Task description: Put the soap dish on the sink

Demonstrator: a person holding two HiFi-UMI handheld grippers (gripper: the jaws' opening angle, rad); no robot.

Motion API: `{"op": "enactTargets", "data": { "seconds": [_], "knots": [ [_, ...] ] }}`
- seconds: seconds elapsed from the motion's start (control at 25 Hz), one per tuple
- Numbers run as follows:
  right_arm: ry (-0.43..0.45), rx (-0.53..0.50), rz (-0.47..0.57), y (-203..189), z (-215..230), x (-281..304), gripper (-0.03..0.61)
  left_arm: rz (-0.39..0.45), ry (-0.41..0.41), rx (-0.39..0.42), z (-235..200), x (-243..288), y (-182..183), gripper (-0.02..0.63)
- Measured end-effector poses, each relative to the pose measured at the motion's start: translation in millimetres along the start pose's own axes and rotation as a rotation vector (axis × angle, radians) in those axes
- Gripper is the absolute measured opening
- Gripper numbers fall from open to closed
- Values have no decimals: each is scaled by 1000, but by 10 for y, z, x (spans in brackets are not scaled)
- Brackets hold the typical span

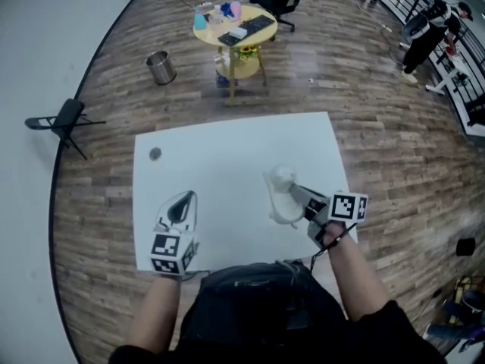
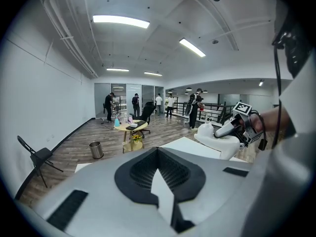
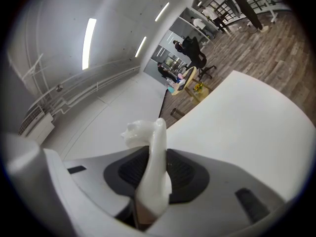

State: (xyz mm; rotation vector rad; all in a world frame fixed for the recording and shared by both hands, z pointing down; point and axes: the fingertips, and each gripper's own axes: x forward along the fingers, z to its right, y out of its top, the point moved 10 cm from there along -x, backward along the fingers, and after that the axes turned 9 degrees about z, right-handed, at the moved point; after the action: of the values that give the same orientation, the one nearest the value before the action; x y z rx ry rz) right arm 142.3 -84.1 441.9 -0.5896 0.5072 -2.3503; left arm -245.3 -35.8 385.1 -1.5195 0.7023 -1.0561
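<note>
My right hand-held gripper (image 1: 309, 203) is clenched on the white soap dish (image 1: 282, 196), just right of centre in the head view, over the table (image 1: 227, 146). The dish's long axis runs from the jaws toward the upper left. The left hand-held gripper (image 1: 180, 207), closed and empty, sits well apart at lower left. I can read no writing and see no sink.

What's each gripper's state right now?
Left gripper: closed, nothing between its jaws.
Right gripper: closed on the white soap dish.
</note>
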Motion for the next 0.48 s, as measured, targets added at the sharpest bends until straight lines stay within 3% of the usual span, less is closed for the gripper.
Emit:
{"op": "enactTargets", "data": {
  "seconds": [0.48],
  "knots": [
    [-18,24,-17,-53,110,60,118,-38,-15,-8,-10,92,-50,-11]
  ]
}}
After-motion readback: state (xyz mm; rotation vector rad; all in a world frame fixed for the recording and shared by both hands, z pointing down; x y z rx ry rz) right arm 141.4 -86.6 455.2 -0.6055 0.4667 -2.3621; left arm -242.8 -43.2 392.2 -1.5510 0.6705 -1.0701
